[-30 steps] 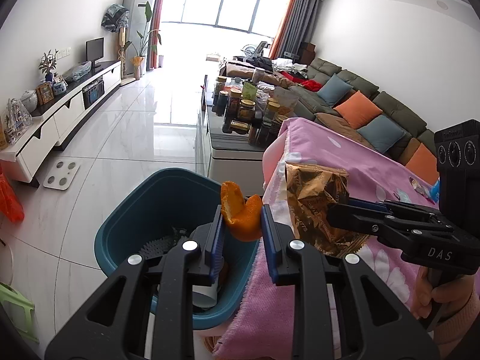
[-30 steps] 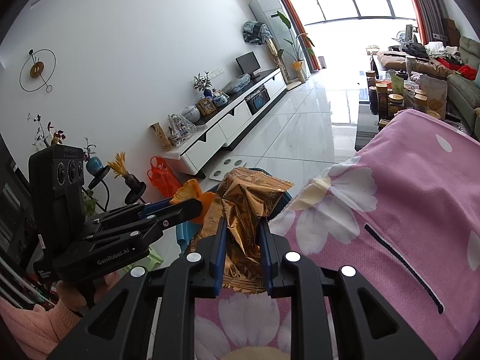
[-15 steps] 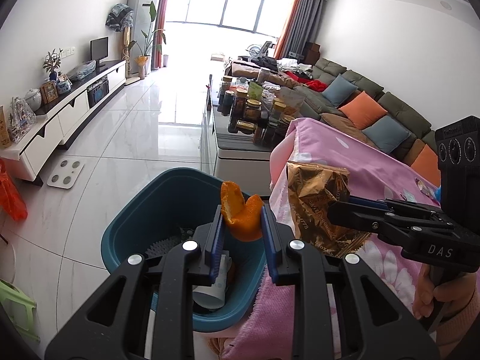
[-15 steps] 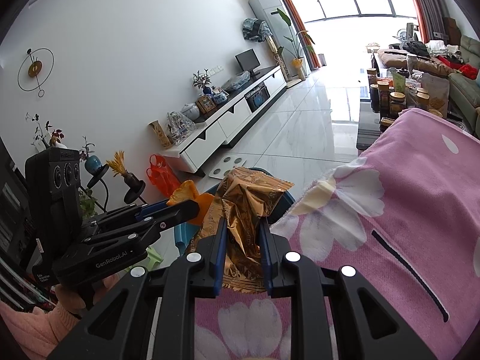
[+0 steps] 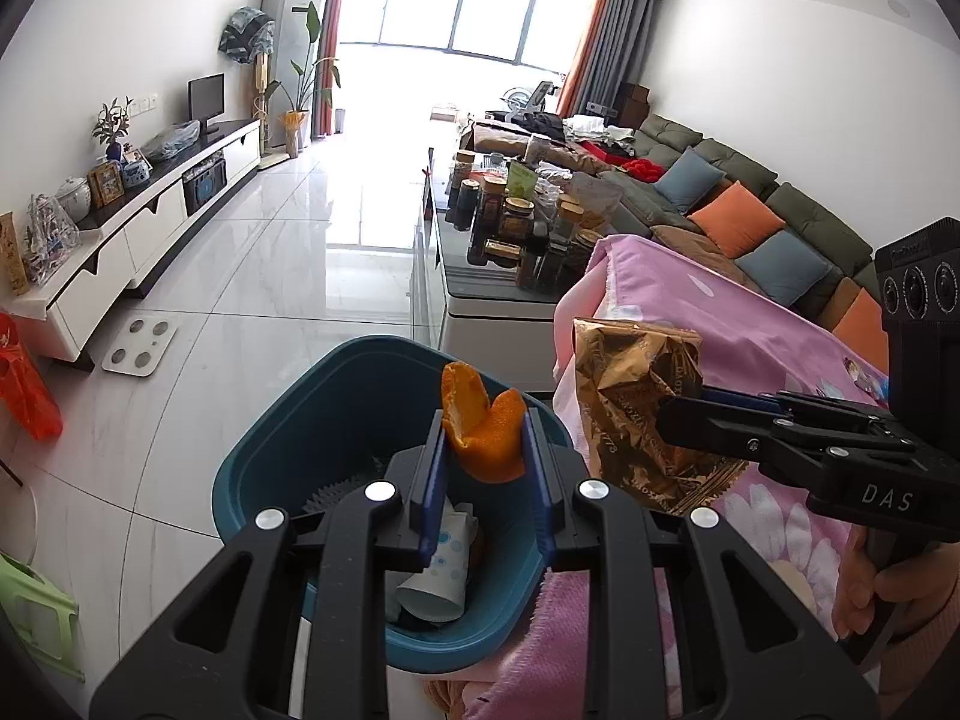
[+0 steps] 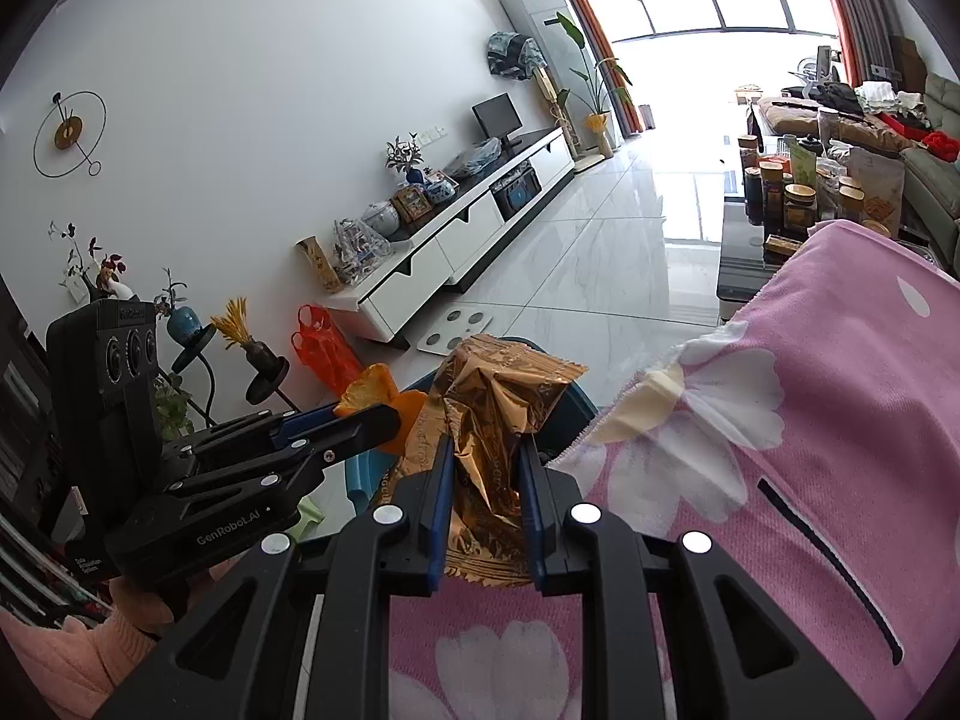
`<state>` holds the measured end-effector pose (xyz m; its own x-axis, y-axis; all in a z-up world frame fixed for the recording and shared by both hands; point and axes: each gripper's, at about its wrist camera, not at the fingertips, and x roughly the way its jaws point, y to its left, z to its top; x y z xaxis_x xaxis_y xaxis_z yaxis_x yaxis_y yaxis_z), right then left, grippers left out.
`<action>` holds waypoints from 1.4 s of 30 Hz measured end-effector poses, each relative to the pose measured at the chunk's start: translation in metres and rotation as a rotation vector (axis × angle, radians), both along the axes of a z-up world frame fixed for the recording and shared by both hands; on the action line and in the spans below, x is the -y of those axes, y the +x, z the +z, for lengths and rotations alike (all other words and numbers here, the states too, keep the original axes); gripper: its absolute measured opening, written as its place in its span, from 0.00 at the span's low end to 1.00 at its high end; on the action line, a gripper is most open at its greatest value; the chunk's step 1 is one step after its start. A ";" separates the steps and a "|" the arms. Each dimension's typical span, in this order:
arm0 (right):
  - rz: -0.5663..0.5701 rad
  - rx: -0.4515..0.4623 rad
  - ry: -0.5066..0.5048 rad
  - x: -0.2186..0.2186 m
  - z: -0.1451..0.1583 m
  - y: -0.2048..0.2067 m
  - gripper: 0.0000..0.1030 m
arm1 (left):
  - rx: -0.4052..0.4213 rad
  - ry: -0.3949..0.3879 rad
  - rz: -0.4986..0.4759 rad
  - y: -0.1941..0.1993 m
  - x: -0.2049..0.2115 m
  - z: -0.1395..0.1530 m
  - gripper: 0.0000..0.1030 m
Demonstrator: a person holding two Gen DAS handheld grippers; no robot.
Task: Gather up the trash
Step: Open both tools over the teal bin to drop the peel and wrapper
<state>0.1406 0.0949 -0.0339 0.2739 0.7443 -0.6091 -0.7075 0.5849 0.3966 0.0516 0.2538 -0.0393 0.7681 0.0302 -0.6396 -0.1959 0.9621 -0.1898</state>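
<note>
My left gripper (image 5: 483, 438) is shut on an orange peel (image 5: 480, 426) and holds it over the teal trash bin (image 5: 288, 456), which stands on the floor beside the table. A paper cup (image 5: 441, 576) and other trash lie in the bin. My right gripper (image 6: 483, 468) is shut on a crumpled gold foil wrapper (image 6: 492, 408) above the edge of the pink flowered tablecloth (image 6: 810, 450), just right of the bin. The right gripper with the wrapper also shows in the left wrist view (image 5: 636, 408). The left gripper with the peel shows in the right wrist view (image 6: 372, 402).
A glass coffee table (image 5: 480, 288) crowded with jars stands beyond the bin. A sofa (image 5: 750, 210) with cushions runs along the right. A white TV cabinet (image 5: 138, 228), a scale (image 5: 139, 345) and a red bag (image 5: 27, 384) are at the left.
My left gripper has moved left and forward with the peel, so more of the bin lies under it. The right gripper holds the wrapper almost still.
</note>
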 end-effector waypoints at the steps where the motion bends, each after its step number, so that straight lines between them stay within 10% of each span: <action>1: 0.001 -0.001 -0.001 -0.001 -0.001 0.000 0.18 | 0.000 0.000 0.001 0.000 -0.001 0.000 0.23; 42: 0.016 -0.014 -0.077 -0.030 -0.015 0.012 0.18 | -0.073 -0.015 0.052 0.031 -0.024 -0.033 0.24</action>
<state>0.1530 0.1247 -0.0491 0.2533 0.6990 -0.6688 -0.7117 0.6029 0.3606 0.0822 0.2780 -0.0718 0.7167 0.0590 -0.6949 -0.2593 0.9475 -0.1870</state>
